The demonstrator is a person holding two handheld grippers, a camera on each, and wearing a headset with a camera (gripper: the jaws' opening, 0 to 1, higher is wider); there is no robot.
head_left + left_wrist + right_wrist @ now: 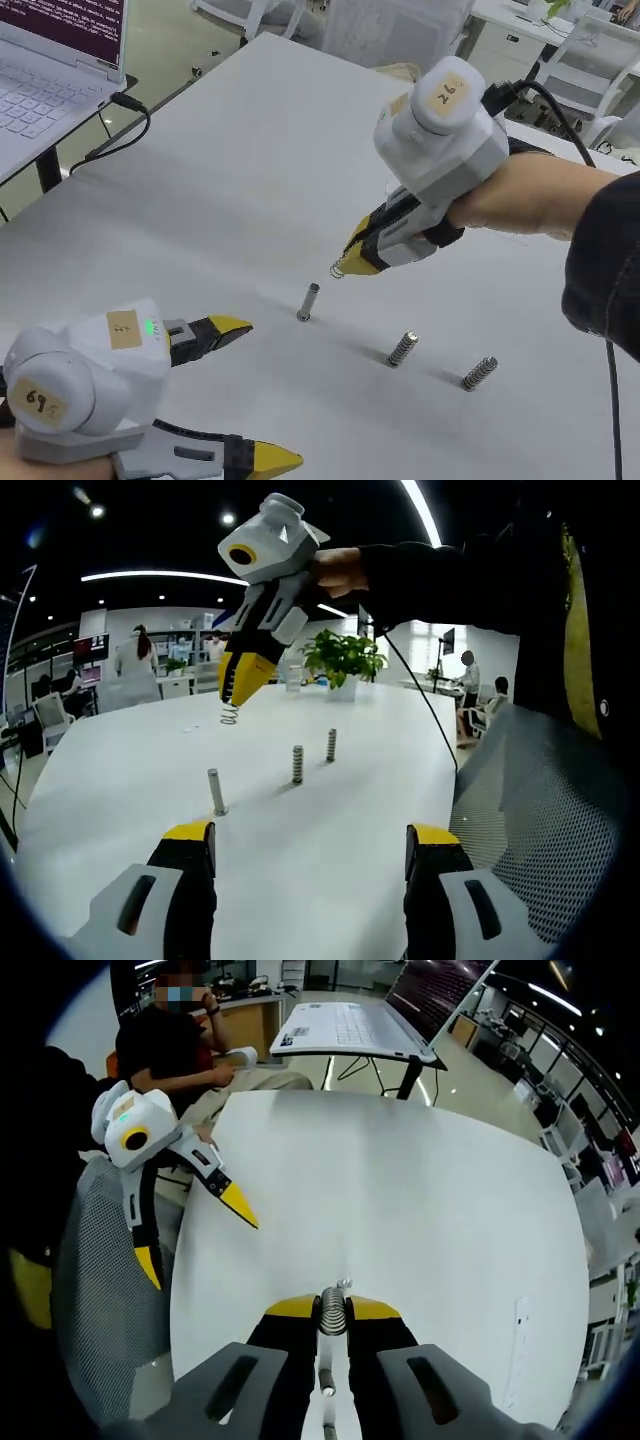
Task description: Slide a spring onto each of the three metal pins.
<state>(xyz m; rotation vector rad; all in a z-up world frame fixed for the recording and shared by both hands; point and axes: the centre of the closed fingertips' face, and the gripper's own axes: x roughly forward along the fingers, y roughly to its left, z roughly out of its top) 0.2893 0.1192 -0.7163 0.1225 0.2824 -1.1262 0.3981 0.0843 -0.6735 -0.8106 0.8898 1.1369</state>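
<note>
"If we start on the left, what is the left gripper (272, 392) doing?"

"Its two yellow tips are wide apart and there is nothing in them. It hangs low over the table (230, 170), close to the person."

"What comes next?"

"The bare pin (308, 301). It stands up straight on the table and has no spring on it."

"And just to the right of that?"

"The spring (337, 268). The right gripper (350, 265) pinches it tight at its tips. The spring is up in the air, above the bare pin and a bit to one side. It is not touching the pin."

"Then?"

"Two more pins, the middle pin (402, 349) and the far pin (479, 373). Each one already wears a spring."

"Is the spring hard to hold?"

"I think so. It looks tiny, very light and bendy. If you squeeze too hard, it could squash or pop away. It is best to hold it by its side, with the open end poking out, so the hole can go over the pin."
</note>
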